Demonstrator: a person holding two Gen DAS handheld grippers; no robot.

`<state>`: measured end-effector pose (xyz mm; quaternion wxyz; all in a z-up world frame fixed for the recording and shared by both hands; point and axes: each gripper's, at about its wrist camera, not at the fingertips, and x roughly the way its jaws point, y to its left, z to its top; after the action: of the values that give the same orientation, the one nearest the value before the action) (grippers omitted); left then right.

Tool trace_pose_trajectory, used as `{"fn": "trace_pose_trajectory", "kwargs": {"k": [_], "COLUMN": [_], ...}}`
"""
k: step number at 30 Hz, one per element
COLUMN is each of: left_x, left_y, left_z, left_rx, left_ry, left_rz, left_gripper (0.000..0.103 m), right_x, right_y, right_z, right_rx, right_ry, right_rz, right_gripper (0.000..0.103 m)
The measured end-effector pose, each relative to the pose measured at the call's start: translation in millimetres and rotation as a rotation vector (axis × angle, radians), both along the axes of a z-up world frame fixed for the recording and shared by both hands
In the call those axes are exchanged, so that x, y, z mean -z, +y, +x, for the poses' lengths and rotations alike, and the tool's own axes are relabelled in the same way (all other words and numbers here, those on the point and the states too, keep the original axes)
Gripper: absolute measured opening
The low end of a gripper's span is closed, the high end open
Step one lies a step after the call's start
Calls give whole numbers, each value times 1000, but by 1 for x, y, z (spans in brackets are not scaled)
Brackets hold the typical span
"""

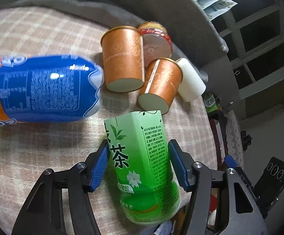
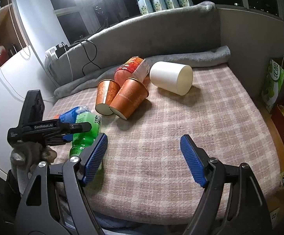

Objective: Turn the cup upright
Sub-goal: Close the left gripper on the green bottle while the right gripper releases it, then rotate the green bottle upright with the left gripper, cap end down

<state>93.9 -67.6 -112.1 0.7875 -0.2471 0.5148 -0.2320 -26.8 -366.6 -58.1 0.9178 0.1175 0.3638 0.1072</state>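
Two orange paper cups lie on their sides on the plaid blanket, the larger one next to the smaller one. A white cup lies on its side beside them. My left gripper has its blue pads on either side of a green tea bottle, touching its left side, a small gap on the right. My right gripper is open and empty above the blanket, in front of the cups.
A blue-and-orange bottle lies left of the green one. A red lidded cup lies behind the orange cups. A grey padded wall borders the blanket; a green bag stands at right.
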Motion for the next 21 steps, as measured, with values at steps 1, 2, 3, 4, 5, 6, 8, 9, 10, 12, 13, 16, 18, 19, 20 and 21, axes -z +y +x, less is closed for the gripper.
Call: {"fn": "trace_pose_trajectory", "kwargs": {"k": [1,2,3,4,5,6,8,9,10,12,13,16,18,19,20,21], "left_x": [-4,-8,-11,-14,-17,-22,-27,-30,-32,-36,-37,-42,-44,-45,-46,-46], "left_y": [-1,-2,-4,-5,-7,-8,-11,-13,-14,-17,-18,-24,-26,-26,-27,-28], "left_z": [-2,-4,-5,-6,-7,-9,-12,-13,-13,-16,-17,-21,-22,-23,-23,-24], "left_rx": [2,4,5,7,7,9,11,13,14,14,15,14,12,11,10,9], "left_ry": [-16,-36,-53,-71,-86,-108,-141,-155,-167,-196,-209,-244,-265,-275,-283,-288], "left_rz": [9,22,33,44,55,69,92,102,111,133,144,175,198,208,215,221], "left_gripper": [60,60,59,59,59,59,59,59,59,59,59,59,59,59,59,59], "right_x": [0,-1,-1,-1,-2,-1,-1,-1,-1,-1,-1,-1,-1,-1,-1,-2], "right_y": [0,0,0,0,1,1,1,1,1,1,0,0,0,0,0,-1], "right_z": [0,-1,-1,-1,-1,-1,-1,-1,-1,-1,0,-1,-1,-1,-1,-1], "right_rx": [1,2,1,0,0,0,0,-1,0,2,2,8,10,10,10,10], "right_ry": [-2,-4,-5,-5,-6,-6,-5,-5,-5,-6,-7,-11,-13,-13,-12,-13], "right_rz": [1,3,4,5,3,2,2,3,4,3,4,1,-1,0,0,-1], "right_gripper": [79,79,79,79,79,79,79,79,79,79,79,79,79,79,79,79]}}
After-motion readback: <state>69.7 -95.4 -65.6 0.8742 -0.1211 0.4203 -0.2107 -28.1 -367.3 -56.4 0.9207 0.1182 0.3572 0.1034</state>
